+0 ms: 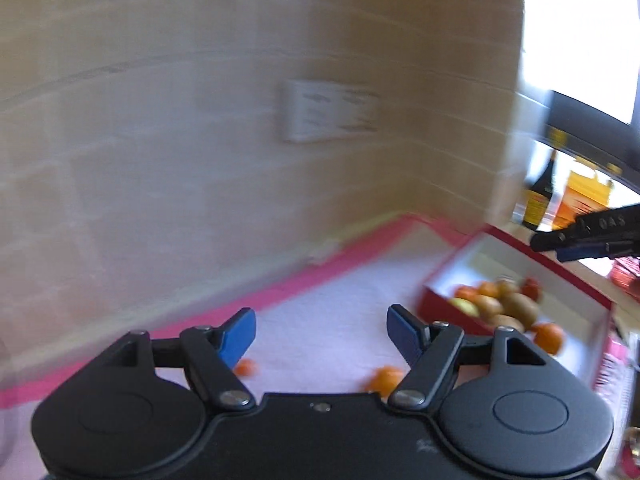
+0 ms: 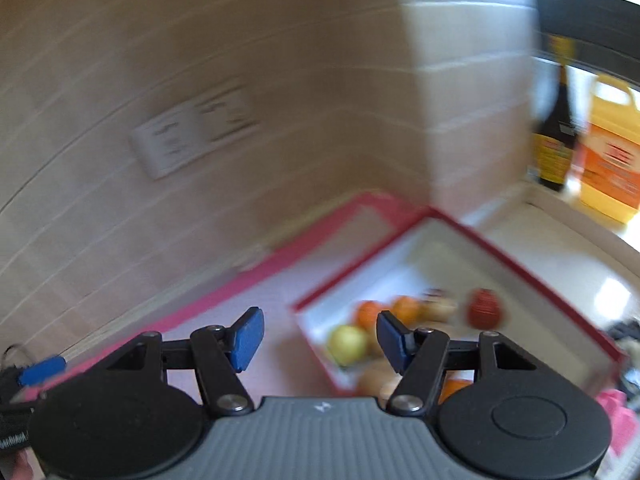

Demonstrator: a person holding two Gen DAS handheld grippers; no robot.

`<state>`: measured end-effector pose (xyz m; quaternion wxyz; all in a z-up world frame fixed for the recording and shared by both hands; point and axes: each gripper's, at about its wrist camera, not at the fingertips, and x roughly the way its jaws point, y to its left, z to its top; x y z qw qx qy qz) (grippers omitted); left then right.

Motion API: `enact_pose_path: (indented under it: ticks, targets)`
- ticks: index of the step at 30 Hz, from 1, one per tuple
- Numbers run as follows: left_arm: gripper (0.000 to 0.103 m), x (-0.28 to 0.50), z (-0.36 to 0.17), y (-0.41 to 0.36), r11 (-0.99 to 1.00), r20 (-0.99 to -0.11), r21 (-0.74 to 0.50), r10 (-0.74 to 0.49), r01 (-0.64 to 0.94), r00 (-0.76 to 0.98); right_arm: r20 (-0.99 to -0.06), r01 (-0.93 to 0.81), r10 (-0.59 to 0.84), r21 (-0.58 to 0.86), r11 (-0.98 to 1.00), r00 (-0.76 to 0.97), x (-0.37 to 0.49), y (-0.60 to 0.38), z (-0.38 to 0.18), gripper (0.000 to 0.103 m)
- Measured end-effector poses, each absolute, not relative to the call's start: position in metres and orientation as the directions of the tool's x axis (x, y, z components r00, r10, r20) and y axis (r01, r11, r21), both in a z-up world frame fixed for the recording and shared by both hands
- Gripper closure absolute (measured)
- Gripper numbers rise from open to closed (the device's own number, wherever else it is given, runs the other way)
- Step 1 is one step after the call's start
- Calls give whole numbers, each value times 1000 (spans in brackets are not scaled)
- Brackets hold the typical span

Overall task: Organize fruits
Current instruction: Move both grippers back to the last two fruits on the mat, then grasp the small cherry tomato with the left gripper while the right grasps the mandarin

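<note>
Red box [image 2: 516, 264]: shallow, white inside, on the pink-edged white cloth [image 1: 328, 320].
Fruits [image 1: 504, 308]: round oranges, brown kiwis, a yellow apple, heaped in it.
Loose oranges [image 1: 386, 378]: on cloth.
Left tool [image 1: 320, 334]: blue pads apart, empty.
Right tool [image 2: 318, 338]: apart, empty.
Behind: dark bottle [image 2: 554, 140], yellow jug [image 2: 612, 152].

A matt white cloth [image 1: 328, 320] with pink border is seen beneath the red box [image 2: 360, 268], beside which glossy bottles [image 2: 554, 136] are seen.
</note>
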<state>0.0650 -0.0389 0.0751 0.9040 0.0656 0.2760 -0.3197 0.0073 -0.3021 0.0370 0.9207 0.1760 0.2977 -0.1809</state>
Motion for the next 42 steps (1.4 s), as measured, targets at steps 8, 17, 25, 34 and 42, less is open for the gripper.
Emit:
enact_pose_path:
  ticks: [8,17,25,34,42]
  targets:
    - [17,83,67,12,845,-566,-70,-471,530,677,-636,319,-125,201,926,762,58,-237,29,32]
    - [17,139,2,-21,816,-654,-111,-490,567,576,-735,344,-151,118,931,661,91,-233,-23,33]
    - [26,180,-65,-44,798,-741,-145,-479,585,470,-843,338,-100,100,936,528,97,-232,-93,36]
    - [26,209,-93,-64,824,-767,-140,-441,549,466,-860,338,-105,82,938,500,117,-232,-114,39]
    - [41,205,-97,-80,819,-757,-85,-423,568,498,-857,350,-105,92,932,505,124,-236,-123,42]
